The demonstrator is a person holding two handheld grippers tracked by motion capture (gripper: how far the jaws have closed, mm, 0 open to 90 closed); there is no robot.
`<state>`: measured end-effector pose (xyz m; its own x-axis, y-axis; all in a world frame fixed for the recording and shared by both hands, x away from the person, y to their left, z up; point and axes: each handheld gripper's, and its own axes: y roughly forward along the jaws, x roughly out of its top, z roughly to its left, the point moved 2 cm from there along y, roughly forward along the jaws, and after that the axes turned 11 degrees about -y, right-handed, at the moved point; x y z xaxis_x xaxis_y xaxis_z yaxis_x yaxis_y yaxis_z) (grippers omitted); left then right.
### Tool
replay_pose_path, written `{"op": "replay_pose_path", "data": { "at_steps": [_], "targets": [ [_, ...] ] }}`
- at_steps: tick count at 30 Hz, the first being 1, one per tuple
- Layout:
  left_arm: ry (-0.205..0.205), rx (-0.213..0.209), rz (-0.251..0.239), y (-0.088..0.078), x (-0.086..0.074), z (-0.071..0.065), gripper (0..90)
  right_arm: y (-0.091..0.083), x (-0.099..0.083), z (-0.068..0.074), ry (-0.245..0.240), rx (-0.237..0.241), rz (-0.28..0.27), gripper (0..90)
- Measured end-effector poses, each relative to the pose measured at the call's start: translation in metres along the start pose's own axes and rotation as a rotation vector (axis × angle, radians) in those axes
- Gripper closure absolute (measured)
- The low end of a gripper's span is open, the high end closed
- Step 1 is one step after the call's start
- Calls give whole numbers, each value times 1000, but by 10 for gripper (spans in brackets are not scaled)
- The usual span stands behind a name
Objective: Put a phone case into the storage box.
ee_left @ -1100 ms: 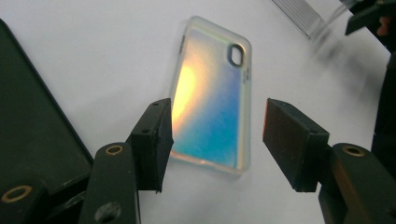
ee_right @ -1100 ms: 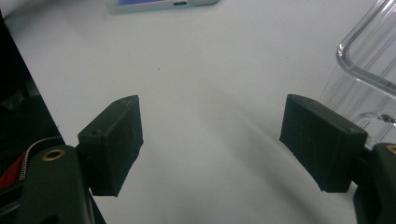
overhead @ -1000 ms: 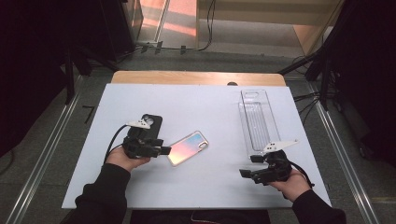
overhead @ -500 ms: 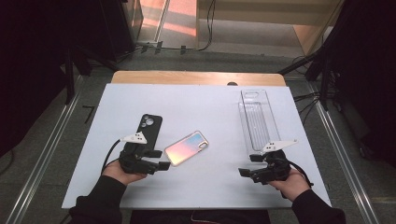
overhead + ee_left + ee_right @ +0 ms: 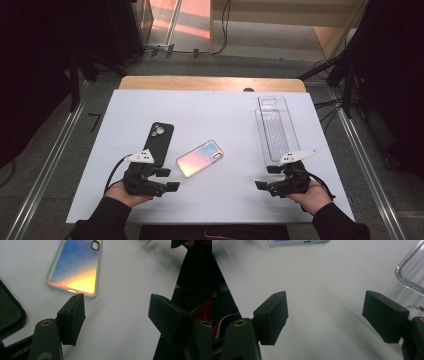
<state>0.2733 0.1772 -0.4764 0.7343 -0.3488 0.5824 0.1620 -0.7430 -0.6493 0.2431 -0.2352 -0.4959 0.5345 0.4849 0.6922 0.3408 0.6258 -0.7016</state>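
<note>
The left tongs (image 5: 167,180) rest near the front edge of the white counter (image 5: 225,112) with jaws apart and nothing between them; the jaws have just been opening, and the iridescent phone case (image 5: 200,158) lies flat just beyond their tips, not touched. A black phone case (image 5: 159,143) lies flat just beside the left tongs, on the side away from the iridescent one. The right tongs (image 5: 264,177) sit at the front right with jaws apart and empty, close to the near end of a clear plastic tray (image 5: 275,127).

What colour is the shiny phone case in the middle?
The shiny phone case is rainbow-like, fading from blue through pink to yellow-orange, best seen in the left gripper view.
</note>
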Motion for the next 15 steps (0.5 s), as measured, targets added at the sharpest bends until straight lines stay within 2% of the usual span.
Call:
{"op": "replay_pose_path", "data": {
  "at_steps": [4,8,10,13,15],
  "targets": [
    [15,-2,-2,3,6,1,257,0,0,0,2,0,2,186],
    [38,19,-5,6,15,1,257,0,0,0,4,-1,6,186],
    [50,17,-5,8,19,1,256,0,0,0,5,-2,6,186],
    [41,9,-20,11,25,3,239,0,0,0,8,-3,5,186],
    [44,17,-7,11,29,4,238,0,0,0,9,-3,4,186]
  ]
}}
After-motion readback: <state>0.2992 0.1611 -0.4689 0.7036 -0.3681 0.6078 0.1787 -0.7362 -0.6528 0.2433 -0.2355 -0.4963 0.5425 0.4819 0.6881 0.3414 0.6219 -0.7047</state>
